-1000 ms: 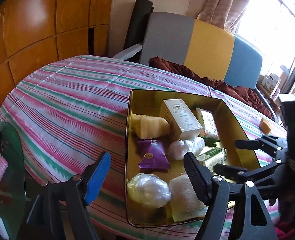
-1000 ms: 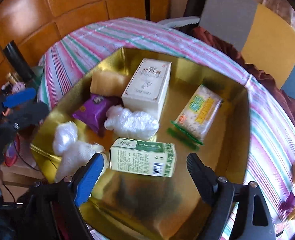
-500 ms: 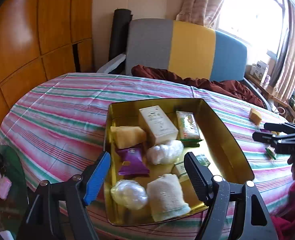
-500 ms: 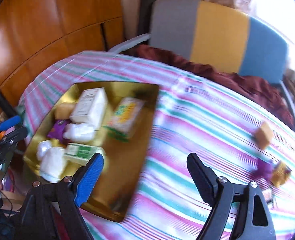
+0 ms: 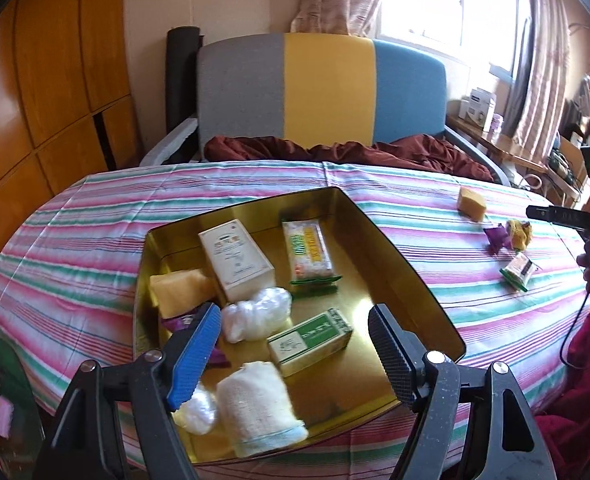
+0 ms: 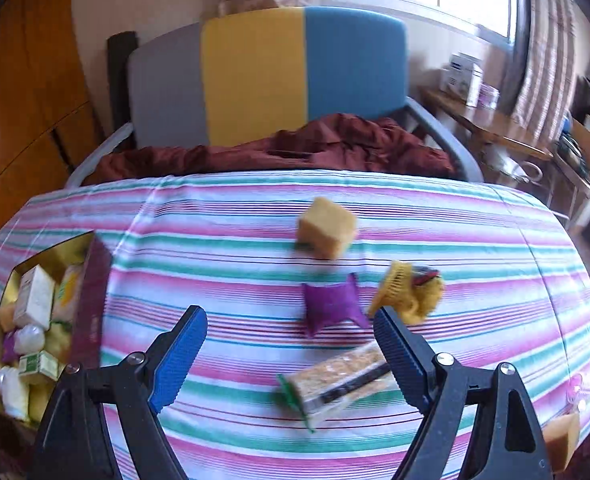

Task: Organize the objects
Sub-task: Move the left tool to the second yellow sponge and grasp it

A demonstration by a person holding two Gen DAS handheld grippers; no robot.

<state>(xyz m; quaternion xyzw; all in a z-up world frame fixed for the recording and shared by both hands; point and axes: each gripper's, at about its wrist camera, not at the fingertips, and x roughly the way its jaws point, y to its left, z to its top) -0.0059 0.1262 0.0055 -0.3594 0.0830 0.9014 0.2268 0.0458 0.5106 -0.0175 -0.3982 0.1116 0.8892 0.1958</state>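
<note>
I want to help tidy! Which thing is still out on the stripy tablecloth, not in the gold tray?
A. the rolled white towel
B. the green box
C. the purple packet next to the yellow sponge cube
C: the purple packet lies on the tablecloth, outside the gold tray.

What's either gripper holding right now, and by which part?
Nothing. The left gripper hangs open above the gold tray; the right gripper hangs open above the cracker packet.

Purple packet (image 5: 183, 322) mostly hidden behind left fingers (image 5: 194, 360).
</note>
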